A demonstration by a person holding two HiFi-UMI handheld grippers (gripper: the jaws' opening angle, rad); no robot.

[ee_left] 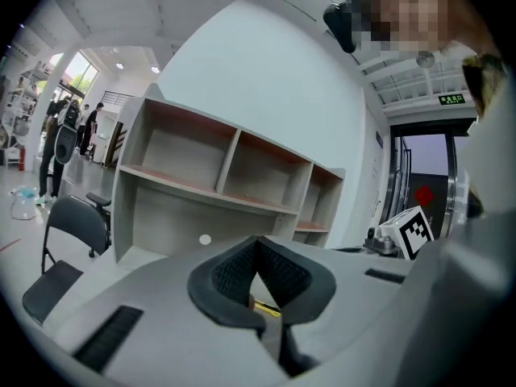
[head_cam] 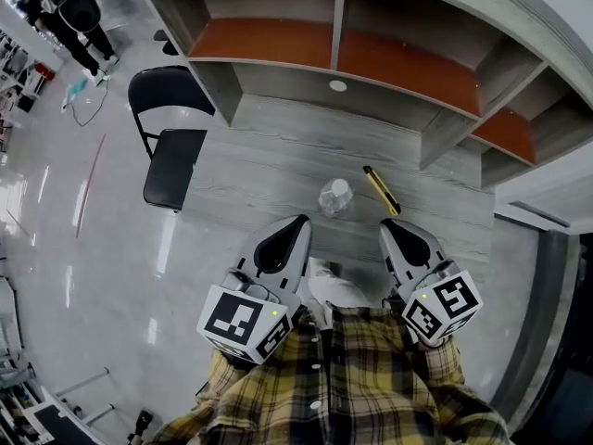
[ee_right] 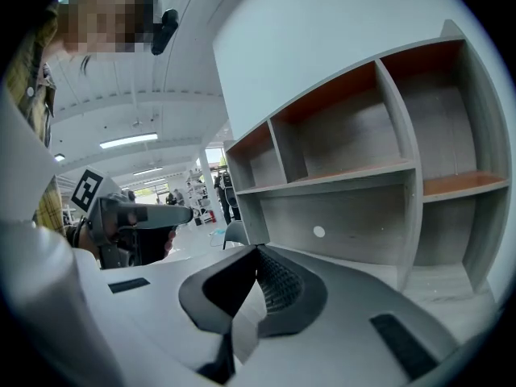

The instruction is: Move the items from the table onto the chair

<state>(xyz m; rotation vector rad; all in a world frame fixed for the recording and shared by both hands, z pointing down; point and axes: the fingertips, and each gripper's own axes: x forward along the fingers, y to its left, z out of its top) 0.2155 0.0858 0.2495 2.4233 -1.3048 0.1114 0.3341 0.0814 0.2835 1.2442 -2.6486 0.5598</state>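
Hovering low over the near edge of the grey wood-grain bench [head_cam: 278,146], the left claw [head_cam: 296,222] and the right claw [head_cam: 386,226] sit side by side just in front of the person's plaid shirt [head_cam: 361,378]. Each claw has its jaws pressed together with nothing between the pads. Both point toward the far side of the bench.

A clear plastic bottle [head_cam: 334,197] with a white cap stands on the bench just beyond the two claws, about midway between them and touching neither. Whether it is upright or tipped is hard to tell from above. Just right of it lies a yellow-and-black utility knife [head_cam: 381,189], angled from far left to near right and apart from the bottle.

A black folding chair [head_cam: 173,156] stands on the shiny floor [head_cam: 83,248] at the left end of the bench, well apart from both items. Along the far side of the bench runs a shelf unit [head_cam: 338,26] with grey dividers and orange-brown boards. Another person [head_cam: 72,12] stands far off to the left on the floor.
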